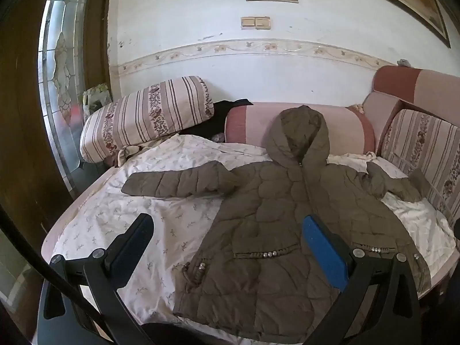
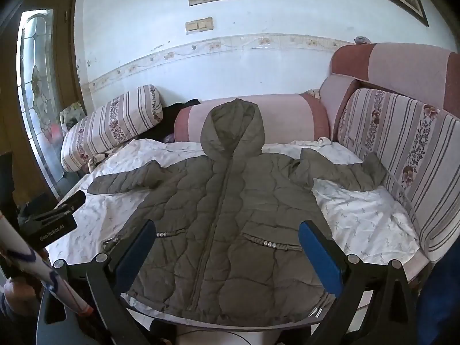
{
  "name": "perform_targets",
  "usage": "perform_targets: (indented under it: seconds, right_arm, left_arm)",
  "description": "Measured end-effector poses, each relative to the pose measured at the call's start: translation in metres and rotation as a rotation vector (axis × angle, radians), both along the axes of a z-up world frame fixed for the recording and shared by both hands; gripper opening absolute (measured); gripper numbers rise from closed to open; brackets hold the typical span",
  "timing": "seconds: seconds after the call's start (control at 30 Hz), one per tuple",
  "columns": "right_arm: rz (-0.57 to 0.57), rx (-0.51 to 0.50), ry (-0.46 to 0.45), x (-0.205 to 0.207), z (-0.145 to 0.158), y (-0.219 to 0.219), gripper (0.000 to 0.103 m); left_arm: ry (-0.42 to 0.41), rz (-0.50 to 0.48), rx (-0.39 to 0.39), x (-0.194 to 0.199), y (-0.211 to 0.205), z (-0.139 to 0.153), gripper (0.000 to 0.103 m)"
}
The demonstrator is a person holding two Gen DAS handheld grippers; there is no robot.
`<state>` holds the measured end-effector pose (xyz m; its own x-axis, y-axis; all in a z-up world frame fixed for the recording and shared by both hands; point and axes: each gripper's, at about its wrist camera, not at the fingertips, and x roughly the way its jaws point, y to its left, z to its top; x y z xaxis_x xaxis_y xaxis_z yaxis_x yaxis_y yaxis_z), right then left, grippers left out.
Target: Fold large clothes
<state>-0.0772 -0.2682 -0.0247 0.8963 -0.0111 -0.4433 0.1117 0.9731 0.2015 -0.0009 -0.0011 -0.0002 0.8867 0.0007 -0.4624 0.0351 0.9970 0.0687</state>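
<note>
Jacket [image 1: 290, 218], olive-brown, quilted and puffy with wavy stitched panels, lies face up and spread flat on a sofa bed covered by a white sheet [image 1: 138, 210] with a small sprig print. Zip runs closed up the centre to a rounded hood [image 1: 299, 132], which rests against a pink and rust bolster [image 1: 253, 126]. Both sleeves extend outward; the one on the left of frame lies straight, the one on the right is bent and crumpled against a striped floral cushion [image 1: 425, 149]. Two slanted pockets carry braided trim with small silver beads [image 2: 271, 243].

Left gripper [image 1: 230, 247]: fingers spread fully apart, holding nothing. The left finger [image 1: 135, 238], dark, stands over bare sheet; the right finger [image 1: 325, 250], with a blue pad, stands over the jacket's lower front. The jacket's left hem edge lies between the fingers; no contact is visible.

Right gripper [image 2: 227, 250]: fingers equally wide apart and empty. Both blue-padded fingers [image 2: 319, 253] stand over the jacket's lower body, with the zip and both pockets between them. The hem lies nearest, the hood farthest ahead of the fingertips.

In the right wrist view, the left gripper's dark body [image 2: 57, 215] appears left of the fingers, over the sheet's edge. A second striped cushion [image 2: 112, 126] lies beyond the left finger, near a leaded glass door panel [image 2: 37, 92]. The wall [image 2: 230, 66] behind is white with a floral border strip.
</note>
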Motion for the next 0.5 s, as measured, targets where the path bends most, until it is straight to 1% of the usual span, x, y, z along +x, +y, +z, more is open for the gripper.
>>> perform_targets:
  seconds: [0.03,0.07,0.23,0.27,0.5]
  right_arm:
    - [0.002,-0.001,-0.002,-0.002,-0.002,-0.001,0.102]
    - [0.006,-0.001,-0.001,-0.002,-0.002,-0.002,0.102]
    - [0.008,-0.005,0.001,-0.002,-0.005,0.000,0.102]
    - [0.010,-0.005,0.003,-0.001,-0.004,0.001,0.102]
    - [0.024,-0.020,0.001,-0.003,-0.010,0.002,0.102]
  left_arm:
    - [-0.001,-0.001,0.001,-0.002,-0.002,0.000,0.103]
    - [0.019,0.007,-0.006,0.004,-0.004,0.003,0.103]
    - [0.022,0.004,-0.001,0.007,-0.010,0.001,0.103]
    - [0.015,0.001,0.000,0.002,-0.006,0.005,0.103]
    - [0.016,0.001,0.001,0.003,-0.014,0.007,0.103]
